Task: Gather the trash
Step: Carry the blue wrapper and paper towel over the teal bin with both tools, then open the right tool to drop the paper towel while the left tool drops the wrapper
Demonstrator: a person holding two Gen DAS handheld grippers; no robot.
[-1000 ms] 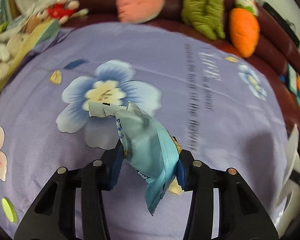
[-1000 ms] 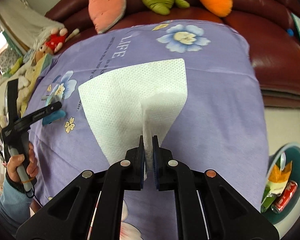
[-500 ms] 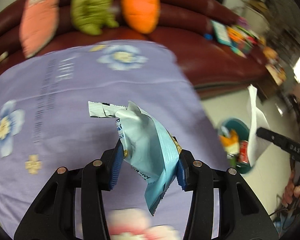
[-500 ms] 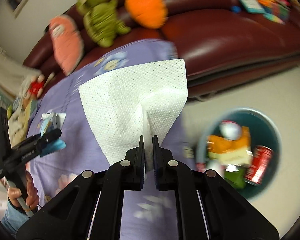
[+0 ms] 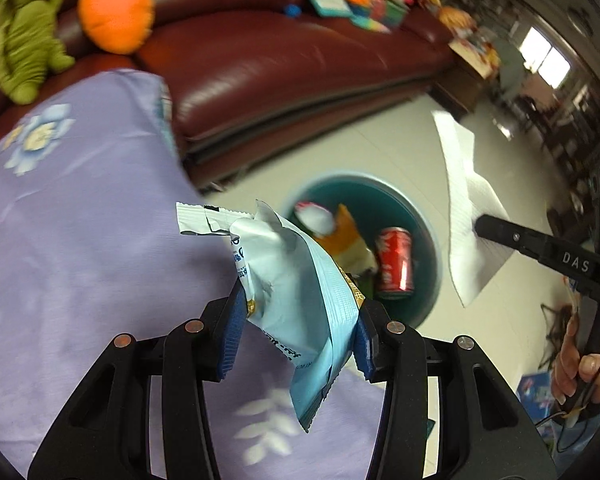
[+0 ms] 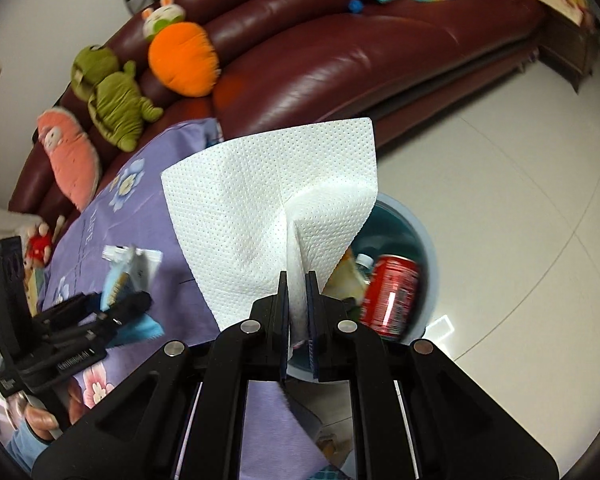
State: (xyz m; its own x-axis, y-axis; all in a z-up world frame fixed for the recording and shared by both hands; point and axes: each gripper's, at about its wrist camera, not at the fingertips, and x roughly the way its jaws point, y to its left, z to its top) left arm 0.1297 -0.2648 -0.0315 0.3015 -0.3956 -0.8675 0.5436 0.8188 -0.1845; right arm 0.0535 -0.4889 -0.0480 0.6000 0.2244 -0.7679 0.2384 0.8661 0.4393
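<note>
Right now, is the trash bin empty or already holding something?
Holding trash: the teal bin contains a red can and an orange wrapper.

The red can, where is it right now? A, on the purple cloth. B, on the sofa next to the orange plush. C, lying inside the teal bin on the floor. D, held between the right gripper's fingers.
C: the red can lies among other rubbish inside the teal bin on the floor.
</note>
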